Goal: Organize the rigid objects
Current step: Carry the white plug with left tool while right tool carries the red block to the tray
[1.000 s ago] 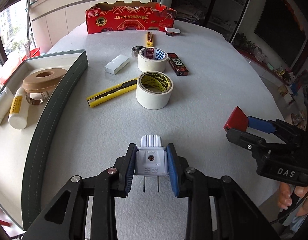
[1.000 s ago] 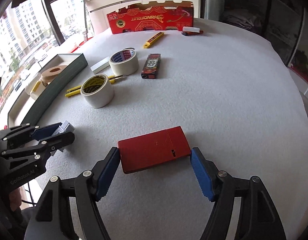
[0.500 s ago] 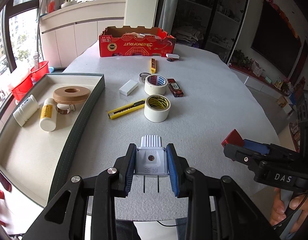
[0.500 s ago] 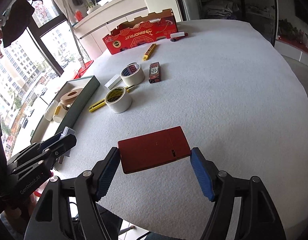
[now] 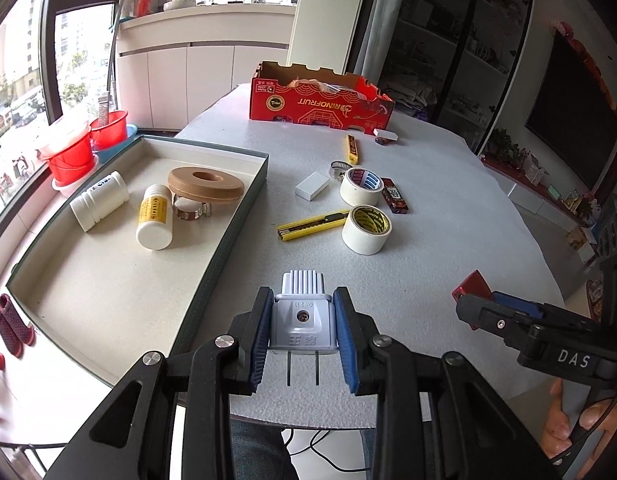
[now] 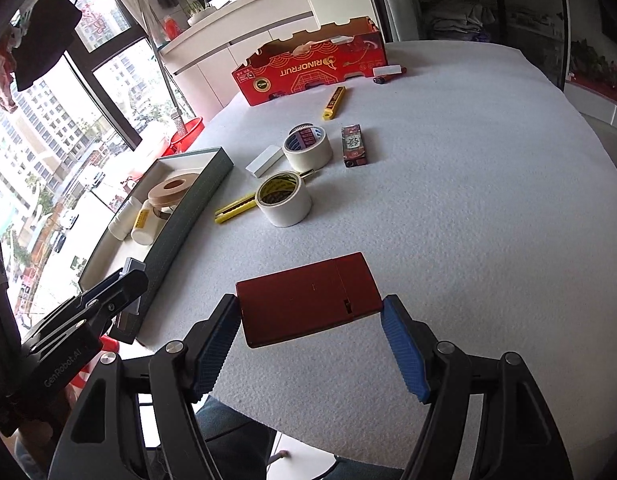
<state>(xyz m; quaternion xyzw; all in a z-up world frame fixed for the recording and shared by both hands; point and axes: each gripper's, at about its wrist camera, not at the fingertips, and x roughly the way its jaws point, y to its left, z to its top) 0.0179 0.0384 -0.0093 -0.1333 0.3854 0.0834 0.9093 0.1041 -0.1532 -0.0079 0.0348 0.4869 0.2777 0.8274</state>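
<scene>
A pale grey two-pin plug [image 5: 303, 320] hangs clear of the white table, clamped between the blue pads of my left gripper [image 5: 303, 330], pins pointing back at the camera. In the right wrist view a flat red box [image 6: 304, 296] is held level above the table by my right gripper [image 6: 311, 322], its ends against both pads. Each gripper shows in the other's view: the right one [image 5: 504, 308] with the red box's corner [image 5: 470, 286], the left one [image 6: 120, 286] with the plug [image 6: 133, 266]. A green-walled tray [image 5: 228, 232] lies to the left.
The tray holds two white bottles [image 5: 154, 216], a brown tape ring [image 5: 206, 186] and a metal clamp [image 5: 190, 210]. Two tape rolls [image 5: 366, 230], a yellow knife [image 5: 312, 226], a white block [image 5: 312, 186], a dark red box [image 5: 394, 200] and a red carton [image 5: 320, 102] lie mid-table.
Both grippers have risen and drawn back from the table with their loads still gripped. The left view now takes in the whole tray and the table's near edge.
</scene>
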